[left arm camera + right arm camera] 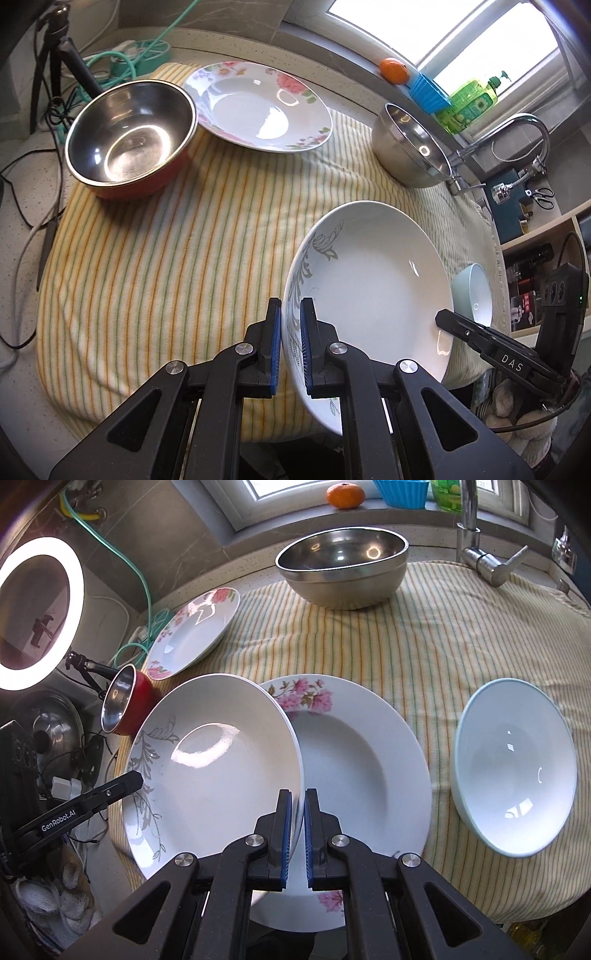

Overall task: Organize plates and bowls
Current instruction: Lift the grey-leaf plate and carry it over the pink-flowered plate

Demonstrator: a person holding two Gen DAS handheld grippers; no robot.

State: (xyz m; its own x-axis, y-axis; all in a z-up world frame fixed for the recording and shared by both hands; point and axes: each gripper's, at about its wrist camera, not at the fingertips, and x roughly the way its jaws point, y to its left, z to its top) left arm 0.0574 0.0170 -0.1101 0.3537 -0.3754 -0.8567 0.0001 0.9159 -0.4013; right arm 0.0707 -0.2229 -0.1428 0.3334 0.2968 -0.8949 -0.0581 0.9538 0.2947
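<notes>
Both grippers pinching one grey-vine plate by opposite rim edges, plate tilted above the striped cloth.

My left gripper (291, 306) is clamped narrow on the near-left rim of the grey-vine plate (369, 280); blue pads either side of the rim. My right gripper (298, 797) is clamped on the opposite rim of that plate, which overlaps the left part of a pink-flower plate (365, 760) lying flat on the cloth (177, 258). Light-blue bowl (517, 771) sits to the right, apart from both plates. Steel bowl (341, 566) at the far edge by the tap (484, 559). Second flower plate (258, 105) far left, its rim just beside the red-sided pan (131, 134). Orange (345, 495) on the sill.
</notes>
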